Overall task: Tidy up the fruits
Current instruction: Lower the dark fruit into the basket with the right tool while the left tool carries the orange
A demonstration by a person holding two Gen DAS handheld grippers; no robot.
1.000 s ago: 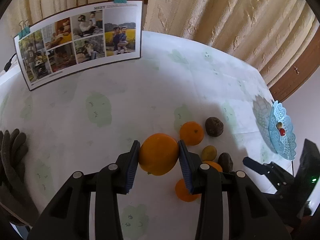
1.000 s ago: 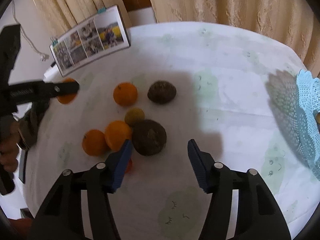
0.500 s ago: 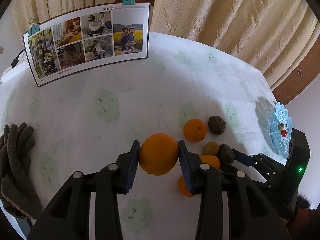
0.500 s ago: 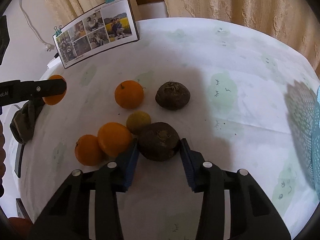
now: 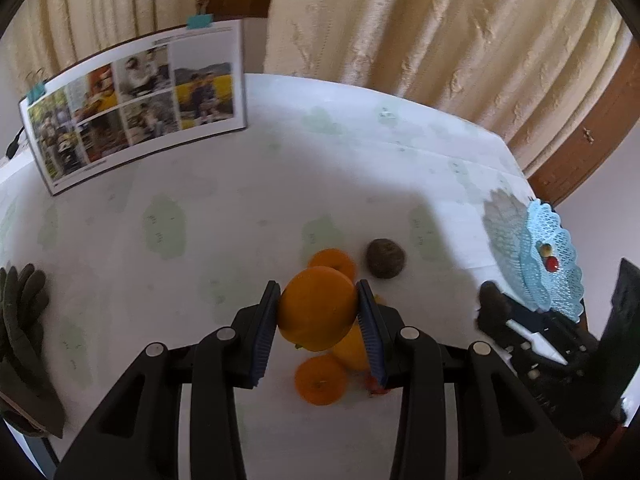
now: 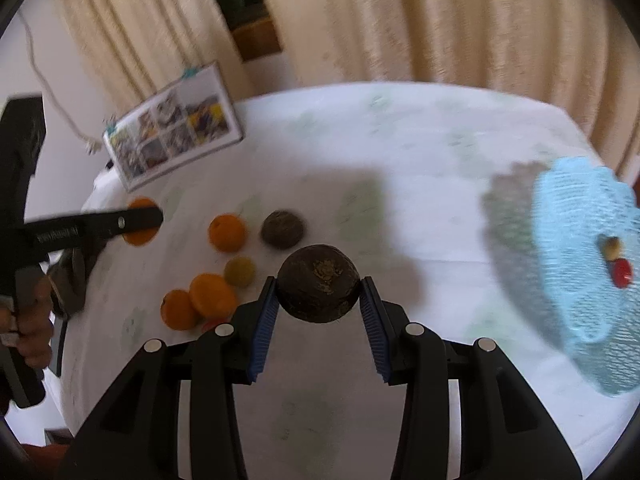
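2 close wrist views, shared table (image 5: 248, 208)

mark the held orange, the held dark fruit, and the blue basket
held orange (image 5: 318, 308): left wrist view, middle of its peel.
held dark fruit (image 6: 319, 283): right wrist view, middle of its top.
blue basket (image 6: 580, 320): right wrist view, bare lattice wall.

Orange (image 5: 318, 314) and dark round fruit (image 6: 319, 289), both clamped aloft

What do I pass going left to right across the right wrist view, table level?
Left gripper with its orange → loose orange → brown fruit on the table → held dark fruit → blue basket.
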